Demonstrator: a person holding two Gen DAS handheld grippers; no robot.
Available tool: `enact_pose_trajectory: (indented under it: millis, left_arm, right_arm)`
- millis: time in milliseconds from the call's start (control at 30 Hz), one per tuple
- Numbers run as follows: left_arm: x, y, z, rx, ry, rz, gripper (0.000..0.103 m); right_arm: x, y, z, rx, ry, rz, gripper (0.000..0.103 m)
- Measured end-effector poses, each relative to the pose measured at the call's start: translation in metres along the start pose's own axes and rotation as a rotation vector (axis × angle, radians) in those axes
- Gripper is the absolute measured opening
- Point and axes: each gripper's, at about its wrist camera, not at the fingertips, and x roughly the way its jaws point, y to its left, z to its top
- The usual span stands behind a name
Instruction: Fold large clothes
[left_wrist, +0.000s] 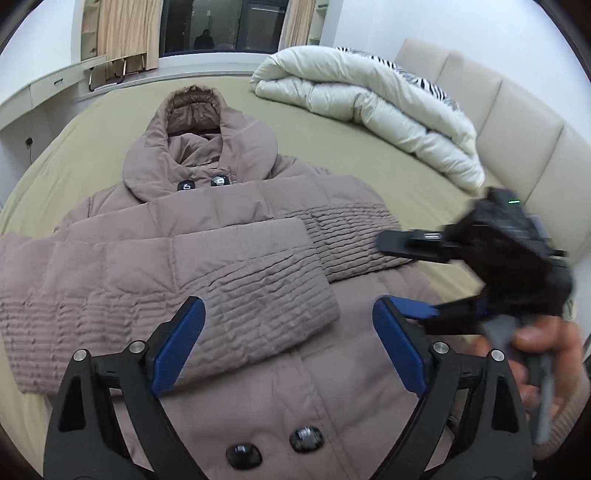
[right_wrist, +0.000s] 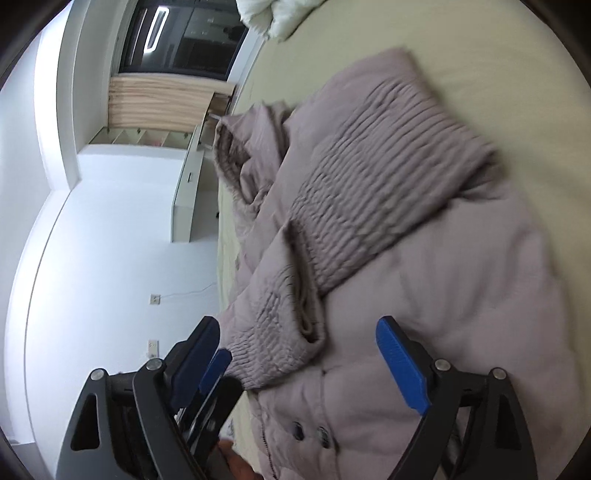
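Note:
A mauve hooded puffer coat (left_wrist: 229, 229) lies face up on the bed, hood toward the window. Both sleeves are folded across its chest, the near one (left_wrist: 207, 288) over the other (left_wrist: 351, 236). My left gripper (left_wrist: 288, 343) is open and empty, just above the coat's front near its dark buttons (left_wrist: 277, 446). My right gripper (left_wrist: 413, 280) shows blurred at the right of the left wrist view, open. In the right wrist view the right gripper (right_wrist: 299, 365) is open and empty over the coat (right_wrist: 424, 295), near the folded sleeve cuff (right_wrist: 280, 339).
The coat rests on an olive bed sheet (left_wrist: 325, 122). A cream duvet (left_wrist: 369, 110) is piled at the far right by the beige padded headboard (left_wrist: 517, 147). White shelves and a window (left_wrist: 221, 26) stand beyond the bed. A white wall (right_wrist: 110, 258) is beside the bed.

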Motion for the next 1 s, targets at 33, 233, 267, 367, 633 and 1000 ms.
enact_pose_trajectory:
  millis: [33, 233, 267, 367, 633, 1000]
  left_arm:
    - [-0.009, -0.002, -0.006, -0.010, -0.009, 0.000, 0.093]
    - [-0.062, 0.046, -0.029, -0.094, -0.074, 0.074, 0.093]
    - [-0.071, 0.061, -0.034, -0.123, -0.083, 0.090, 0.093]
    - [-0.089, 0.097, -0.049, -0.192, -0.095, 0.143, 0.093]
    - [-0.103, 0.161, -0.085, -0.336, -0.077, 0.194, 0.093]
    - [-0.084, 0.157, -0.053, -0.329, -0.181, 0.209, 0.093]
  right_arm:
    - [0.009, 0.001, 0.002, 0.008, 0.012, -0.021, 0.089]
    - [0.054, 0.019, 0.006, -0.047, 0.112, -0.088, 0.083]
    - [0.058, 0.019, 0.007, -0.052, 0.121, -0.097, 0.082]
    - [0.076, 0.019, 0.012, -0.055, 0.155, -0.133, 0.070]
    - [0.097, 0.057, -0.008, -0.235, 0.246, -0.291, 0.024]
    - [0.024, 0.255, 0.017, -0.461, 0.035, 0.066, 0.020]
